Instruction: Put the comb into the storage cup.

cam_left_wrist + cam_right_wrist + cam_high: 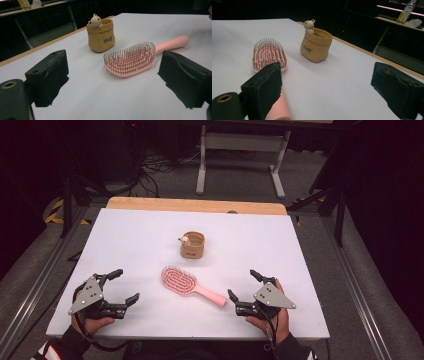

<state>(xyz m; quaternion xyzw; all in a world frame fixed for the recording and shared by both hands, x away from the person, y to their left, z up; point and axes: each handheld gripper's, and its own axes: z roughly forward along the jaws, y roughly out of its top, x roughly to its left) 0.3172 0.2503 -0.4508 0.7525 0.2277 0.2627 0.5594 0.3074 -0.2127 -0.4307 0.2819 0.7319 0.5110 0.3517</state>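
Two grippers sit low at the near edge of the white table point(125, 230), one on each side of a pink hairbrush point(184, 283); the left gripper point(123, 287) is held in the person's left hand point(92, 324) at the near left, jaws spread wide with nothing between them, well apart from the brush; the right gripper point(244, 284) rests in the right hand point(272, 320) at the near right, jaws likewise wide apart and empty; one jaw tip stands just beside the end of the brush handle, and whether it touches I cannot tell; the hairbrush lies flat in the middle of the table, bristles up, head toward the far left and handle slanting toward the near right; from the left gripper view the brush point(130, 60) lies ahead between the two black jaws, handle pointing away to the right; from the right gripper view the brush head point(269, 53) shows beyond the left jaw, the handle running down behind that jaw; behind the brush stands a small tan pot point(193, 245) shaped like a paper bag, upright, with a little bear figure point(184, 239) peeking over its rim; pot and brush are near each other but not touching.
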